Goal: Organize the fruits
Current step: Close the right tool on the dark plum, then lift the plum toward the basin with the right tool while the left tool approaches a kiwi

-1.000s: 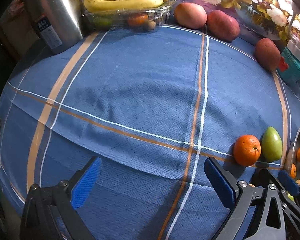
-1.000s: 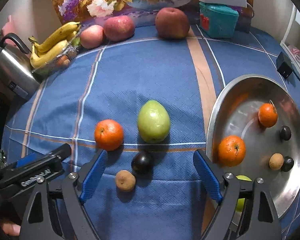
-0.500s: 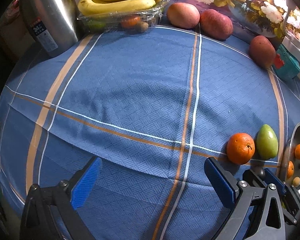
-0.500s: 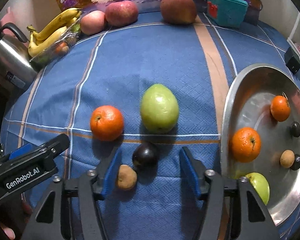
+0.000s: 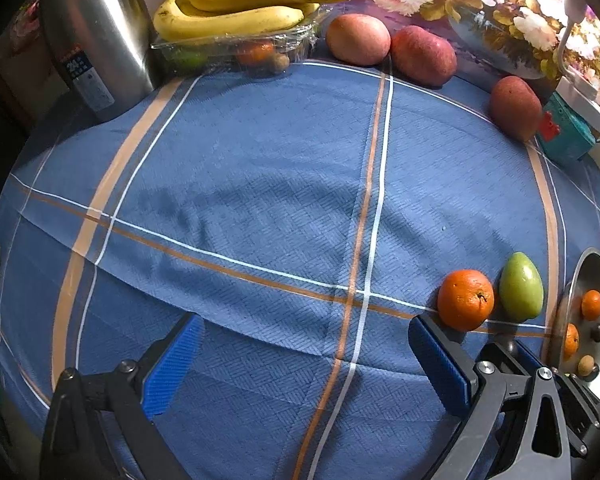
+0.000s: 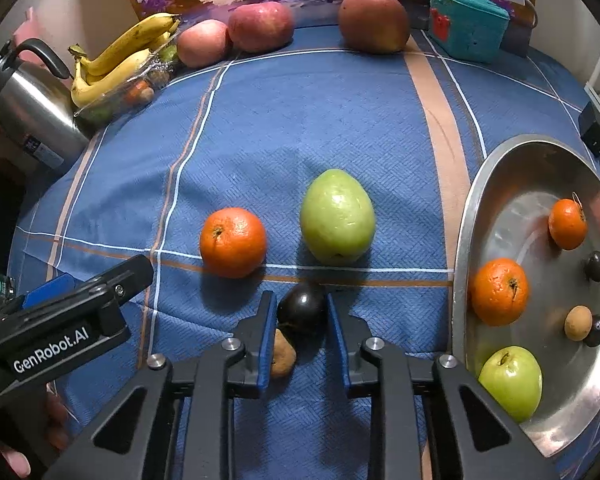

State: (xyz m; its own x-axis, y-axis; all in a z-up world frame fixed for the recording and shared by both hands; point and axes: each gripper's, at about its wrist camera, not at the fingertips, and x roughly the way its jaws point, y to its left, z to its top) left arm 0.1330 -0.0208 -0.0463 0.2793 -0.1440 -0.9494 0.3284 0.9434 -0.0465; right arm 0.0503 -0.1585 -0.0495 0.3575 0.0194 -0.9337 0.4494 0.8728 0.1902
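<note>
Both right tongs [image 6: 302, 316] pads are closing on the dark plum [image 6: 302, 309] just left of the steel bowl [image 6: 496, 184], half hiding a brown fruit [image 6: 283, 356], while the left tongs [image 5: 304, 364] hang spread wide, empty.

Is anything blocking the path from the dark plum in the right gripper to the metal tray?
Nothing visible does. The right gripper is closing around the dark plum; only bare blue cloth lies between it and the metal tray. The small brown fruit sits against the left finger, off that path.
</note>
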